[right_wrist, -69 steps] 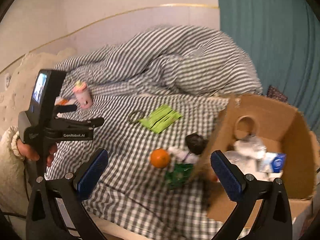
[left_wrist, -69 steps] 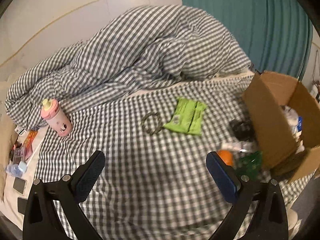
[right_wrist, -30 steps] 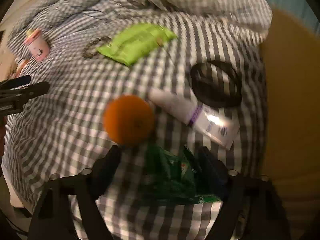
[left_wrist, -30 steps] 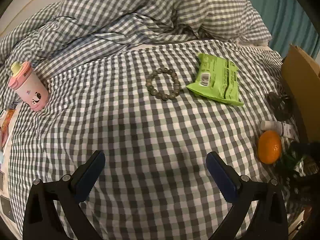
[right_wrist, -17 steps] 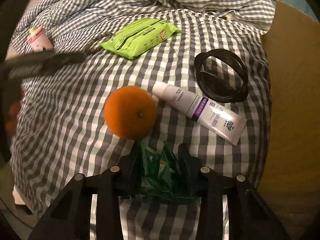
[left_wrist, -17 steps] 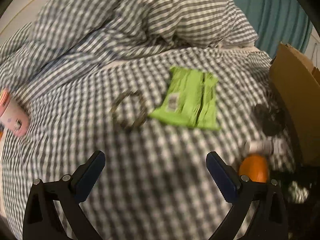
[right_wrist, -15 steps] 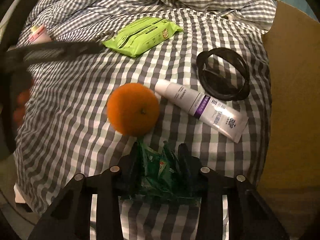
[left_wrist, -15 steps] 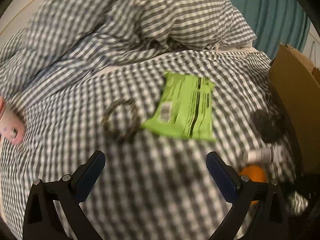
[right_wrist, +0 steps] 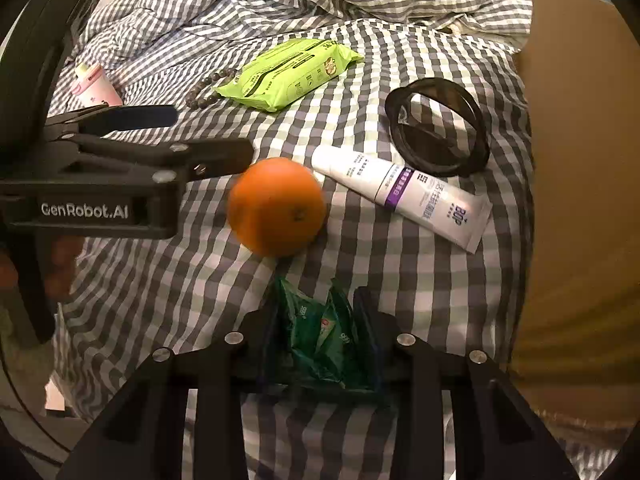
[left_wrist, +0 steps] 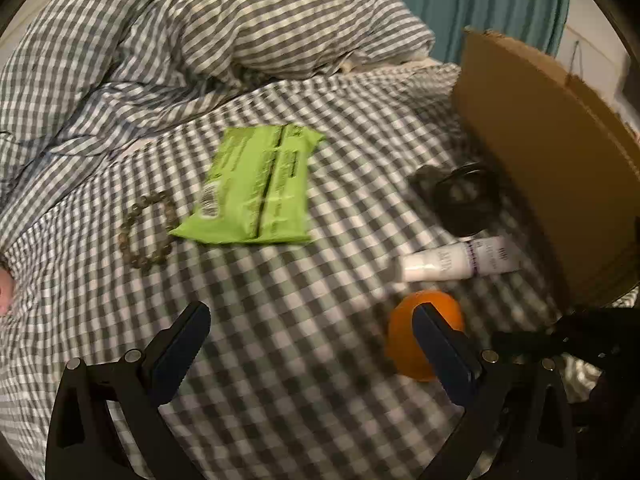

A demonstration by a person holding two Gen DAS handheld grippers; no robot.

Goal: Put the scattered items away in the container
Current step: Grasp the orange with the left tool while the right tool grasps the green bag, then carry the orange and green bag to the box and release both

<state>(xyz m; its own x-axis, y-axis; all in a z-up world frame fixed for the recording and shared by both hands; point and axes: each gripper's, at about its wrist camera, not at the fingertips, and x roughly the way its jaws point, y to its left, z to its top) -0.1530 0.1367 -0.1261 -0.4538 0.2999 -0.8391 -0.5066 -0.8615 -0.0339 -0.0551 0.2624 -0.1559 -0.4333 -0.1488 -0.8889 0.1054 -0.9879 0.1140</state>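
My right gripper point(right_wrist: 318, 322) is shut on a crumpled green packet point(right_wrist: 320, 340), low over the checked bedspread. Just beyond it lie an orange point(right_wrist: 276, 206), a white tube point(right_wrist: 404, 194) and a black ring-shaped item point(right_wrist: 438, 126). A lime-green wipes pack point(right_wrist: 288, 72) and a bead bracelet point(right_wrist: 206, 90) lie farther back. My left gripper point(left_wrist: 308, 344) is open and empty above the bedspread; the orange point(left_wrist: 404, 338) shows partly behind its right finger. The wipes pack point(left_wrist: 256, 192), bracelet point(left_wrist: 146, 232), tube point(left_wrist: 456, 260) and cardboard box point(left_wrist: 540, 152) lie ahead of it.
The box wall point(right_wrist: 580, 160) fills the right side of the right wrist view. A rumpled checked duvet point(left_wrist: 200, 32) is heaped at the back. A pink cup point(right_wrist: 94, 84) stands at the far left. A teal curtain point(left_wrist: 500, 4) hangs behind the box.
My right gripper dropped to the bedspread and closed on the green packet. My left gripper moved right, so the orange now sits by its right finger.
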